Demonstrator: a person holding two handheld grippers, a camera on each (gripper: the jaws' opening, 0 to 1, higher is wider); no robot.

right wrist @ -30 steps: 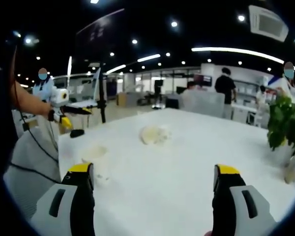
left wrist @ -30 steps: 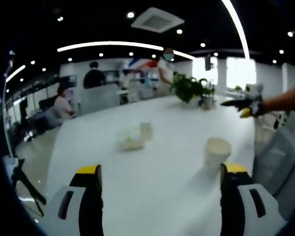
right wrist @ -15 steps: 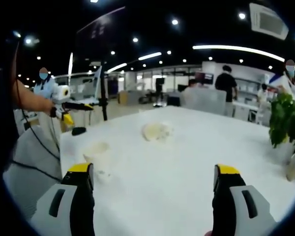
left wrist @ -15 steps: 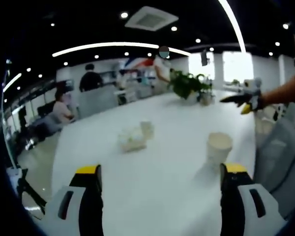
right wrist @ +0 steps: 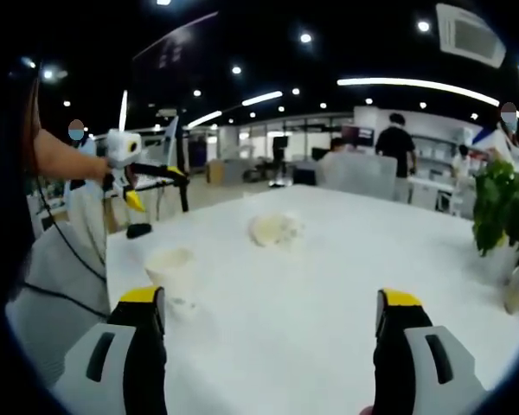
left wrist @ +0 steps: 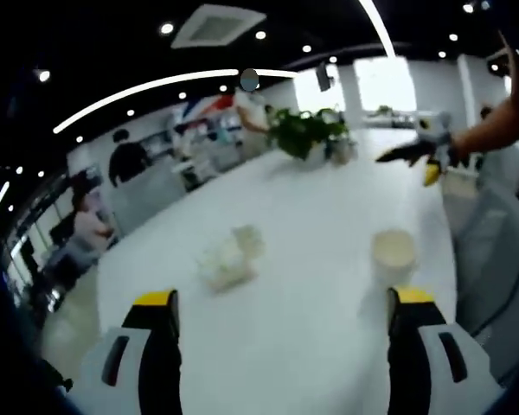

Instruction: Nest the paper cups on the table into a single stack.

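**Cups wait apart on the white bench**

My left tool and right tool both hover with jaws spread wide, gripping nothing. An upright paper cup stands just beyond my left tool's right jaw; a blurred cluster of cups lies ahead, nearer its left jaw.

Bright overhead lighting from round ceiling spots and long curved light strips. Strong window glare at upper right of the left gripper view. White table nearly blown out, with faint soft shadows under the cup. Heavy fisheye bending toward the edges. Overall soft, motion-blurred; cups at center smeared, far background hazy.
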